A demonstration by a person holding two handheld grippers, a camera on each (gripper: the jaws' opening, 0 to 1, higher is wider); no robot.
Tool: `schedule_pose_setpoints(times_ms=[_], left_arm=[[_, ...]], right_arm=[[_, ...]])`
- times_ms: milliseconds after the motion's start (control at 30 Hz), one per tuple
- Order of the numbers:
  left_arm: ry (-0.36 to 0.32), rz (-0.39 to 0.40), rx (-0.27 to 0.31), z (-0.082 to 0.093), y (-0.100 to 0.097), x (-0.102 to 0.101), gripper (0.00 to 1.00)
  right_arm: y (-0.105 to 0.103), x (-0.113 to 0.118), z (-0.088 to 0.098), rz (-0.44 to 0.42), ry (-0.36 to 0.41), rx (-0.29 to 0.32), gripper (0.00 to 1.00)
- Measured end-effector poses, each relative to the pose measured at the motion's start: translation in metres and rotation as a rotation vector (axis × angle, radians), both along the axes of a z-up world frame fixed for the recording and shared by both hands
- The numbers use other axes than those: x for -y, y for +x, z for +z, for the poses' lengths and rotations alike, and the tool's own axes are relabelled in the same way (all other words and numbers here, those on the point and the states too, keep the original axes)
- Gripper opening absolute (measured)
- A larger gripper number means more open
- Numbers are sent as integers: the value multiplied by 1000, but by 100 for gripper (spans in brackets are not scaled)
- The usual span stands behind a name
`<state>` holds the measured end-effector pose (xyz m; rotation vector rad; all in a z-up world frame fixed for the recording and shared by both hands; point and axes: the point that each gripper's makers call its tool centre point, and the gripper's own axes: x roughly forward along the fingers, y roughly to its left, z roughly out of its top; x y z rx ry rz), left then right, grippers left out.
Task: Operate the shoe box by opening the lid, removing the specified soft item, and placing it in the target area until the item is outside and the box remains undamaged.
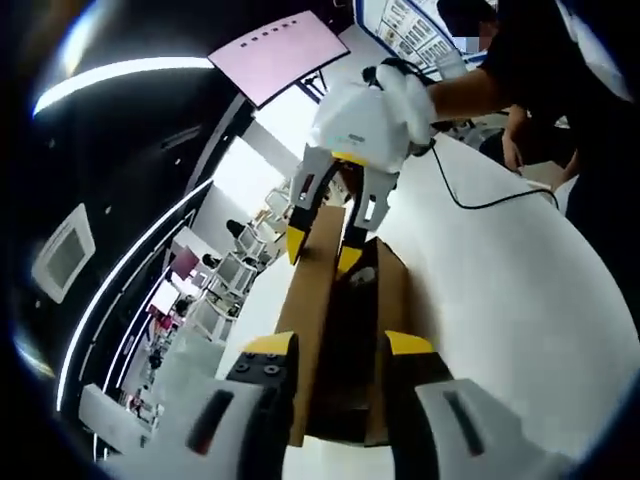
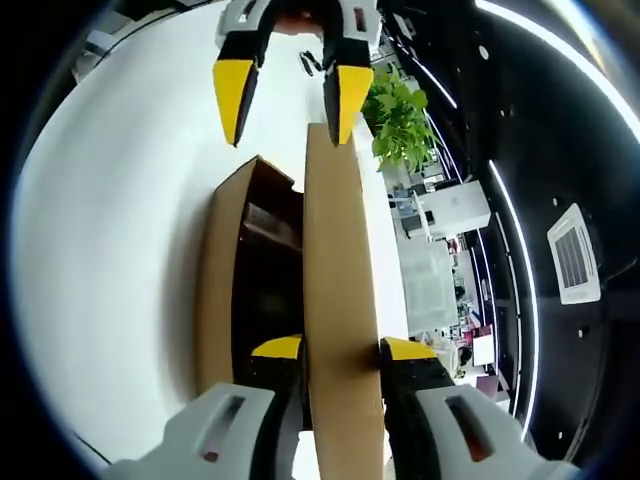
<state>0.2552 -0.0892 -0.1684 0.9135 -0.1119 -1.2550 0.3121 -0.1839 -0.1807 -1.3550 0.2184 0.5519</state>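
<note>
the left tongs (image 1: 338,352) and right tongs (image 2: 338,352) each clamped an end of the raised brown cardboard lid (image 2: 340,300) of the open shoe box (image 2: 225,290) on the white surface (image 2: 110,250), box at twelve o'clock.

White table (image 2: 120,200) — dark ceiling (image 2: 560,120)

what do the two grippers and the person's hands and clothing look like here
Both the left gripper and the right gripper have pale grey bodies with dark slots, black jaws and yellow tips. The right gripper's housing, seen from the left gripper view, is white and rounded, with a thin black cable trailing over the white table. The person wears a white glove and a dark sleeve.
</note>
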Motion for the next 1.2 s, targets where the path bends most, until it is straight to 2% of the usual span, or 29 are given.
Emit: schedule_pose_setpoints(times_ms=[67,233,367,433,533,700,1000,1200], left_arm=[[-12,-28,-43,-7,-6,2,34],[-18,-65,-104,-26,-10,7,34],[-59,-127,-212,-38,-13,18,34],[-85,-135,-260,-42,-8,22,34],[-83,-118,-274,-54,4,25,34],[-75,-129,-301,-72,8,27,34],[-103,-131,-328,-81,25,28,34],[-103,-173,-371,-90,31,33,32]], right_arm=[[0,0,0,-1,-1,0,28],[0,0,0,-5,-1,-1,28],[1,0,0,-6,5,-3,28],[1,0,1,-5,5,-2,28],[1,0,1,-5,9,-4,28],[1,0,1,-6,9,-7,28],[4,1,5,-9,23,-11,28],[5,1,6,-12,23,-11,28]])
